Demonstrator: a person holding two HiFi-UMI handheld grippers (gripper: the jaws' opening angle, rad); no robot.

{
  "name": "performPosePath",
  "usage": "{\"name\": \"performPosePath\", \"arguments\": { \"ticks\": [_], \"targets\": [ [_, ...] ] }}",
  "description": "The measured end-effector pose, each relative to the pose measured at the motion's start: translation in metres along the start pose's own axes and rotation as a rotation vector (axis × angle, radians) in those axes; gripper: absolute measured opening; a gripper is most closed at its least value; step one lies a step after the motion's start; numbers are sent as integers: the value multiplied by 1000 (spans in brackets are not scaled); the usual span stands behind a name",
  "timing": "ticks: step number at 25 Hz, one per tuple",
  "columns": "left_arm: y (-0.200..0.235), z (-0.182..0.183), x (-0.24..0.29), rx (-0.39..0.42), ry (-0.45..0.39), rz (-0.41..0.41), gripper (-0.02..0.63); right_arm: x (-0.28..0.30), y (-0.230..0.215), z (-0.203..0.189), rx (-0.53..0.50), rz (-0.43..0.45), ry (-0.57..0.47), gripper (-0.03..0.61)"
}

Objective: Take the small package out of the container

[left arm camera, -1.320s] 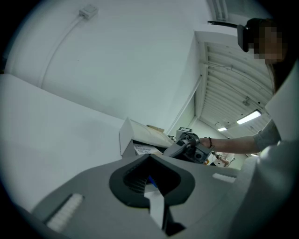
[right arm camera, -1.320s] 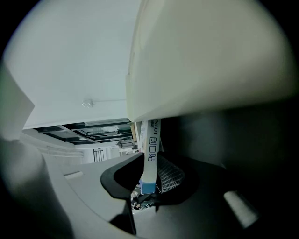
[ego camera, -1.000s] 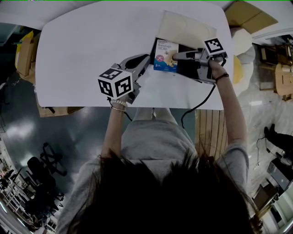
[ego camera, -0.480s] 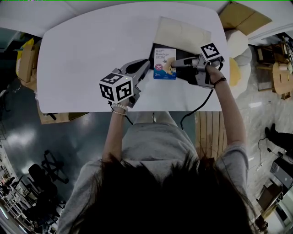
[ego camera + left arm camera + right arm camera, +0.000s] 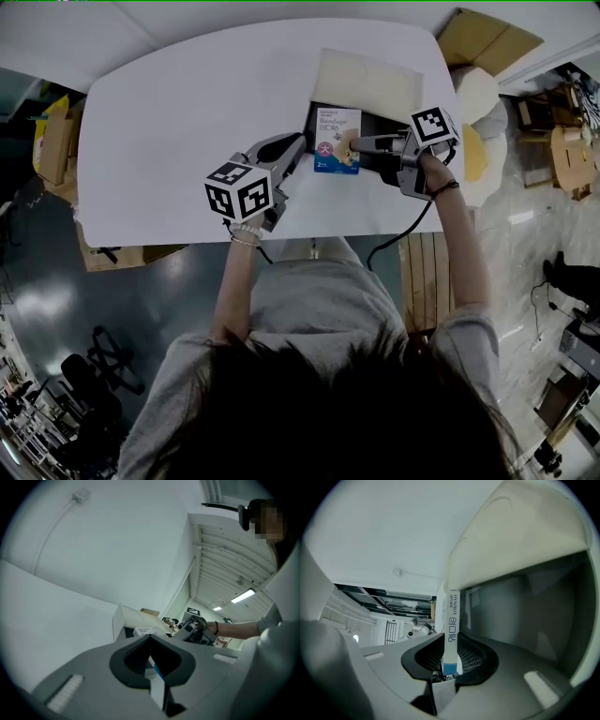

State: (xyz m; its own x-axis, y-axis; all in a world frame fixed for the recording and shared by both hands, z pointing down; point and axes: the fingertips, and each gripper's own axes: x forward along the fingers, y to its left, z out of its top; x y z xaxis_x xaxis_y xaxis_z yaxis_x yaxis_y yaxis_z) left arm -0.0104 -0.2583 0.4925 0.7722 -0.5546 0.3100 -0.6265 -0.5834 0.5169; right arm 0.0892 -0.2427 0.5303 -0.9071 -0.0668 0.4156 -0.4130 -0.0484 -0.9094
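The small package [image 5: 337, 141], a white and blue bandage box, stands over the black container [image 5: 377, 127] at the table's far right. My right gripper [image 5: 354, 143] is shut on its right edge. In the right gripper view the package [image 5: 452, 620] stands on edge between the pads, and the right gripper [image 5: 451, 660] clamps its lower end in front of the container's dark inside. My left gripper [image 5: 298, 142] sits at the container's left wall with its fingertips together and nothing between them. In the left gripper view, the left gripper [image 5: 150, 639] faces the container [image 5: 124, 631] just ahead.
The container's beige lid [image 5: 366, 80] lies open behind it. The white table [image 5: 187, 112] has its front edge close to the person's body. A cable [image 5: 403, 225] hangs from the right gripper. Cardboard boxes [image 5: 487, 33] and a wooden pallet [image 5: 431, 272] are on the floor to the right.
The right gripper has rolled a little with the package, which now shows squarer to the head view. Both hands have stayed roughly where they were.
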Motion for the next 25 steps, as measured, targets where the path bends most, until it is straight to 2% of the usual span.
{"name": "performPosePath", "arguments": {
  "ticks": [4,10,19,25],
  "targets": [
    [-2,2,-3,16,4,-17,-11,-4,6,-4,-25,8,-68,102],
    [-6,7,-8,45,-3,-47,-11,-12,12,-8,-93,-35,-169,101],
    [-23,15,-16,106,-24,-97,-11,-21,33,-12,-241,11,-346,103],
    [-32,33,-19,150,-60,-106,-11,-35,47,-14,-305,3,-443,102]
  ]
}}
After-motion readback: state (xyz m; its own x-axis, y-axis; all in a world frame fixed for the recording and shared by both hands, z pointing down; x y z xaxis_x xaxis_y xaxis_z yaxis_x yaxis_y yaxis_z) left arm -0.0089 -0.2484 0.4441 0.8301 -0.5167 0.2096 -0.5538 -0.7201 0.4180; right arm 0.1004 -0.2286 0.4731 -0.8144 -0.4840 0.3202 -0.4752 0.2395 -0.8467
